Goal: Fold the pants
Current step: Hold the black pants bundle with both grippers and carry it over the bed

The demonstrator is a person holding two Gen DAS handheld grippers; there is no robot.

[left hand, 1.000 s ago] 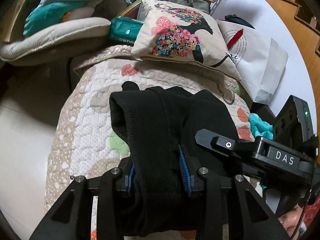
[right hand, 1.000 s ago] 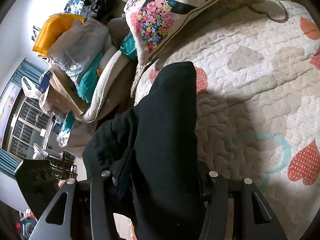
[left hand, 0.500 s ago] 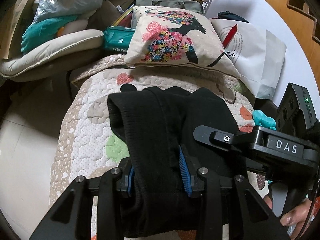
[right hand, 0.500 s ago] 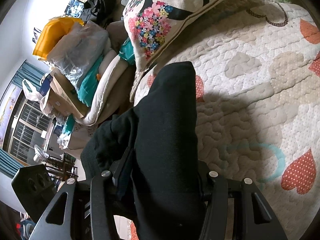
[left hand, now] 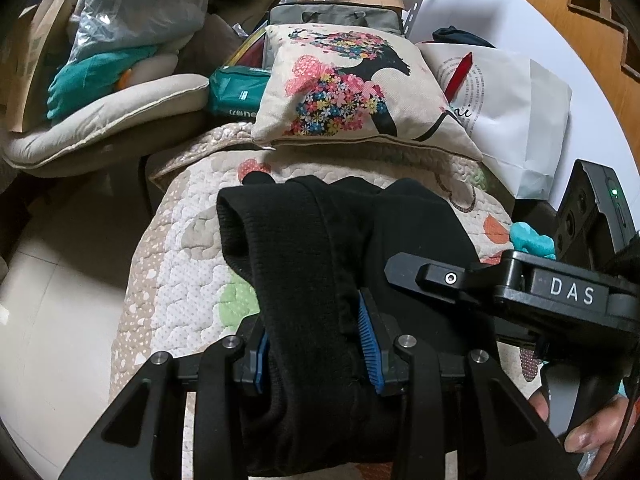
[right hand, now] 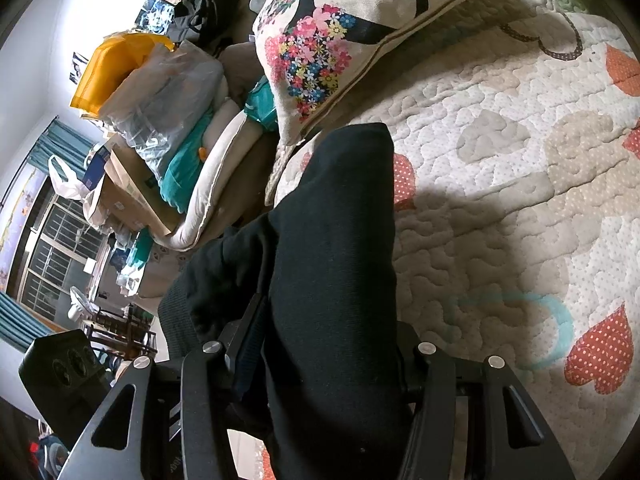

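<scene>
The right gripper point(right hand: 328, 344) is clamped on a thick band of the black pants point(right hand: 336, 240), which rises from 6 o'clock toward the centre and ends in a squared edge over the quilt point(right hand: 500, 184) — a cream, heart-patterned cover filling the 3 o'clock side. A floral cushion point(right hand: 360, 20) lies at 12 o'clock, its lower edge near the pants' tip. At 8 o'clock the left gripper's black body point(right hand: 64, 372) shows; its fingers cannot be seen.

Left tongs point(left hand: 316, 344) and right tongs point(right hand: 332, 356) side by side, both clamped on cloth.
</scene>
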